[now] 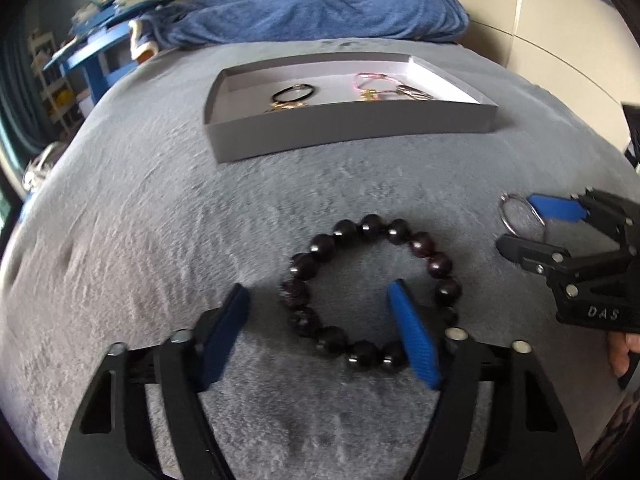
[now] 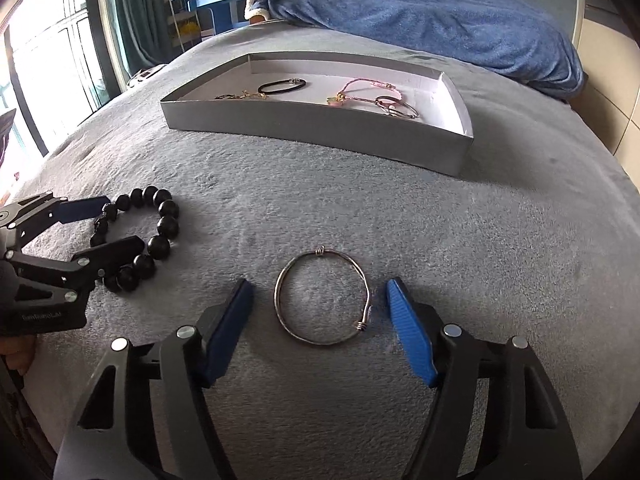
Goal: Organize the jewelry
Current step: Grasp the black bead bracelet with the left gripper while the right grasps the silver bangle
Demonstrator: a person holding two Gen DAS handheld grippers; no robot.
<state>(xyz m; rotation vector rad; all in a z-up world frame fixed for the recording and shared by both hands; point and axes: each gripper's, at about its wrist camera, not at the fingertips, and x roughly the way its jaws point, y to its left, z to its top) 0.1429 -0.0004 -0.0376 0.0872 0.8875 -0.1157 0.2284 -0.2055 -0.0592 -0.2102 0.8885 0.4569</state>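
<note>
A dark bead bracelet (image 1: 370, 294) lies on the grey bed cover. My left gripper (image 1: 320, 296) is open; its left finger is outside the loop and its right finger (image 1: 412, 336) lies inside it. A thin silver wire bangle (image 2: 324, 298) lies flat between the open fingers of my right gripper (image 2: 320, 292). The bead bracelet (image 2: 138, 236) and left gripper (image 2: 116, 226) show at the left of the right wrist view. The bangle (image 1: 522, 216) and right gripper (image 1: 516, 222) show at the right of the left wrist view.
A shallow grey box (image 1: 352, 130), also in the right wrist view (image 2: 320, 130), sits further back holding a black bracelet (image 2: 282, 86), a pink cord bracelet (image 2: 360, 88), silver bangles (image 2: 396, 108) and a gold chain (image 2: 248, 96). A blue blanket (image 1: 320, 8) lies behind it. A window (image 2: 52, 60) is at left.
</note>
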